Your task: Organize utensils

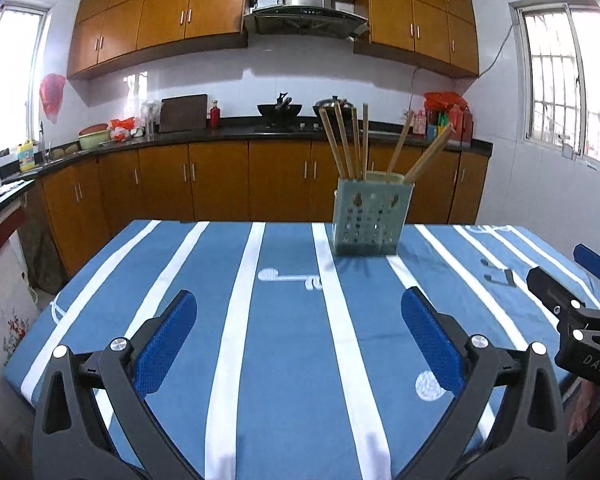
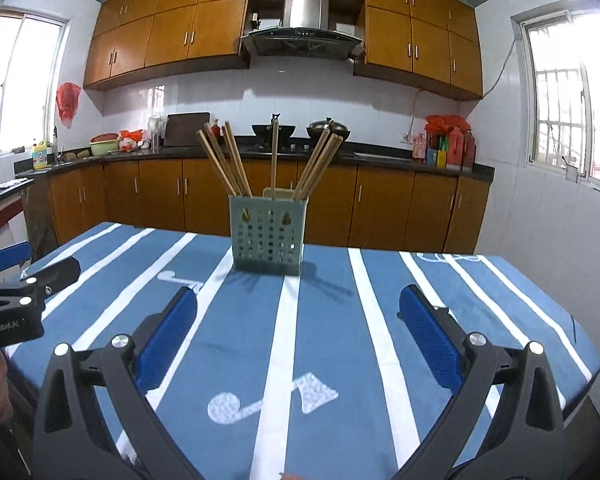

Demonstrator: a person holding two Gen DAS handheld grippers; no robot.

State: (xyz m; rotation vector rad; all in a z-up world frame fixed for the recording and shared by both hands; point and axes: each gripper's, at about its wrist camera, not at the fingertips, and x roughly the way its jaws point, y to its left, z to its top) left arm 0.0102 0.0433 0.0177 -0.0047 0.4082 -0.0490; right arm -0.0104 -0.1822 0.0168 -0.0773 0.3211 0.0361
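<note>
1. Hovering low over the tabletop (image 1: 284,360), both tools face the kitchen wall with nothing between their pads.
2. Left tool (image 1: 299,332): jaws spread as wide as they go, empty, blue striped cloth showing straight through the gap.
3. Right tool (image 2: 298,330): jaws also spread wide, empty. It shows at the right edge of the left wrist view, so the two ride side by side.
4. Where's the work? The pale green perforated holder (image 2: 267,232) stands upright near the far edge of the tabletop, well apart from both tools.
5. The key relation: from the right tool the holder sits almost dead ahead, a touch left of centre; from the left tool it lies ahead and off to the right. My read is the right hand has the straighter line in.
6. The chopsticks (image 2: 274,160) stand near upright in it, long axes fanning up and outward, so any grasp looks like one from above or across the shafts.
7. Count: one holder; roughly seven chopsticks, a left cluster, one lone centre stick, a right cluster. The overlap makes the exact number uncertain.
8. No loose utensils visible on the cloth.
</note>
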